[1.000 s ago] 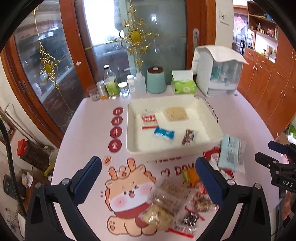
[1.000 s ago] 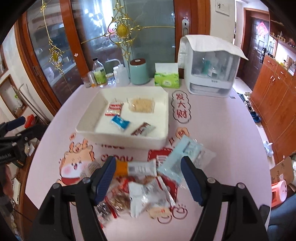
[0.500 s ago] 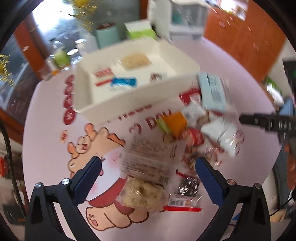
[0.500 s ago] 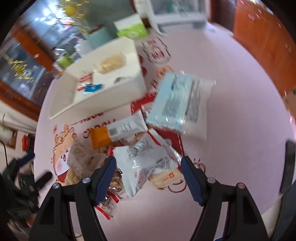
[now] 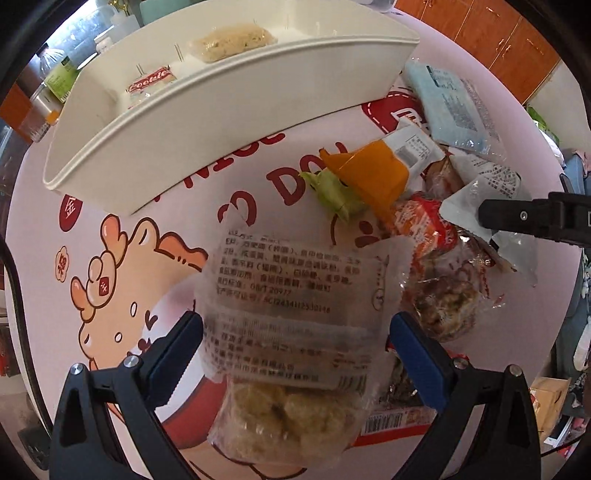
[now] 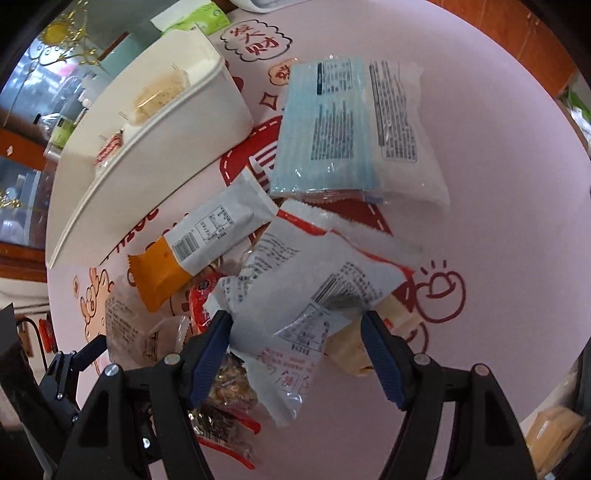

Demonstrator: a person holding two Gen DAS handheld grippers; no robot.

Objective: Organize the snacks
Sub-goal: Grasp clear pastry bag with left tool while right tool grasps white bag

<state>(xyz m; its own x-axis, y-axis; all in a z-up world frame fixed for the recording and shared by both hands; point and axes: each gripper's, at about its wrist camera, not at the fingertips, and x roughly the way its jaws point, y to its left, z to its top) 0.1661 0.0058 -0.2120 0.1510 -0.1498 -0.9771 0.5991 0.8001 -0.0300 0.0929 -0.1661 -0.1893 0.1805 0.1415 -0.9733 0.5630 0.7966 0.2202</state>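
My left gripper (image 5: 295,354) is open, its jaws either side of a clear packet of pale puffed snacks (image 5: 291,332) lying on the table. My right gripper (image 6: 299,350) is open, its jaws either side of a white printed snack packet (image 6: 306,291). Both sit in a pile of snacks: an orange-and-white bar (image 6: 199,243), also in the left view (image 5: 376,173), and a light blue packet (image 6: 328,125). The white tray (image 5: 221,103) behind holds a red-and-white packet (image 5: 151,83) and a pale cracker packet (image 5: 232,38). The right gripper's finger (image 5: 517,216) shows in the left view.
The pink table mat has a cartoon dragon print (image 5: 122,269). Bottles (image 5: 55,79) stand behind the tray at the left. A green tissue box (image 6: 195,16) stands behind the tray. Wooden cabinets (image 5: 498,37) lie beyond the table's far right edge.
Both grippers have dropped down and forward onto the snack pile. The left jaws now flank the clear puffed-snack packet and the right jaws flank the white packet.
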